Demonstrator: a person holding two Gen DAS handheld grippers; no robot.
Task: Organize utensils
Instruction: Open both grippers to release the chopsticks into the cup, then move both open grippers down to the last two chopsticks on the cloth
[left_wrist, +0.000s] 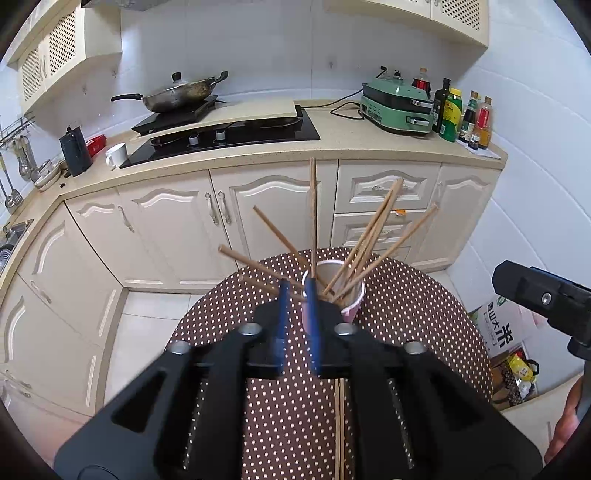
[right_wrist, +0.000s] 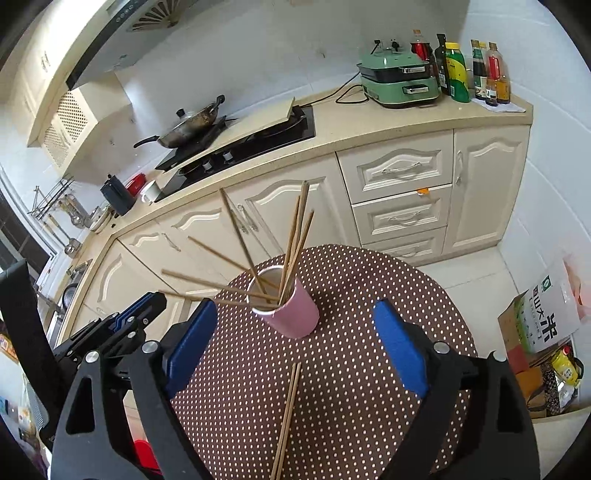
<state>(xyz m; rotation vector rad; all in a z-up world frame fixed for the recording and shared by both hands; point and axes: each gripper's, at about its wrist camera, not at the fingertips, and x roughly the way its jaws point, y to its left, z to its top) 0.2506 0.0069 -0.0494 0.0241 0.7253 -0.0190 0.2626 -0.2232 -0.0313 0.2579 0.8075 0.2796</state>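
A pink cup (right_wrist: 291, 314) stands on the round brown polka-dot table (right_wrist: 369, 369) and holds several wooden chopsticks (right_wrist: 295, 236) that fan out. It also shows in the left wrist view (left_wrist: 351, 310). Two more chopsticks (right_wrist: 286, 417) lie flat on the table in front of the cup; they show under the left gripper too (left_wrist: 340, 424). My left gripper (left_wrist: 297, 299) is just short of the cup's left rim, jaws narrow with a small gap, nothing between them. My right gripper (right_wrist: 295, 314) is wide open, above the lying chopsticks, the cup ahead between its fingers.
Kitchen counter (left_wrist: 332, 147) behind the table with a hob, a wok (left_wrist: 177, 96), a green appliance (left_wrist: 399, 107) and bottles. Cabinets below. A cardboard box with bags (right_wrist: 543, 332) sits on the floor at right. The left gripper's body (right_wrist: 122, 325) is near the right one.
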